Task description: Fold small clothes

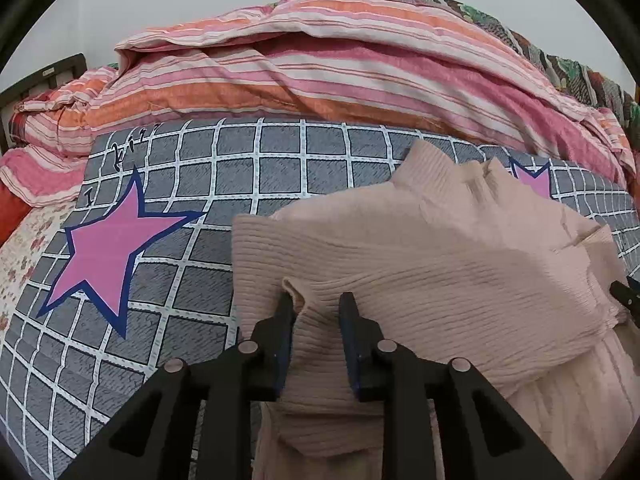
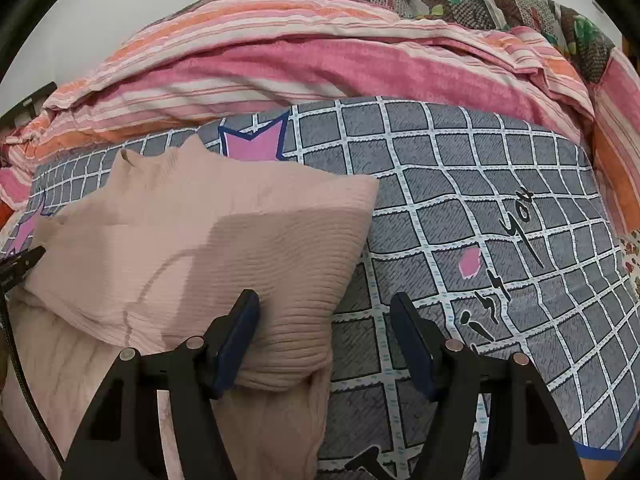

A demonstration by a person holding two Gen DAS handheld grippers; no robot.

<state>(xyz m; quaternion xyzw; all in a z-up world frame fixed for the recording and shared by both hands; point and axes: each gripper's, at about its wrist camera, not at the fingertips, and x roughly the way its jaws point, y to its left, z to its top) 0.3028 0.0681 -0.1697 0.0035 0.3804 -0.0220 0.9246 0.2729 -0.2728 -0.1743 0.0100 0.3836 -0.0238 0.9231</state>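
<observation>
A: Knitwear first: where does the pink ribbed sweater (image 1: 420, 264) lie?

B: On the bed, over a grey checked sheet (image 1: 192, 272) with pink stars, with a striped quilt (image 1: 320, 64) heaped behind it. Its top part is folded over the rest.

A: What does the left wrist view give that the right lacks?

B: The left hand-held gripper (image 1: 316, 300), jaws narrowly parted, with a ridge of the sweater bunched between them. I cannot tell whether the pads still press it. The big star (image 1: 108, 256) shows here too.

A: And the right wrist view?

B: The right hand-held gripper (image 2: 324, 300) standing wide, holding nothing: its left finger (image 2: 240, 320) rests on the sweater's folded edge (image 2: 280, 336), the other over bare sheet (image 2: 440, 280). Black lettering on the sheet (image 2: 516, 216) appears only there.
</observation>
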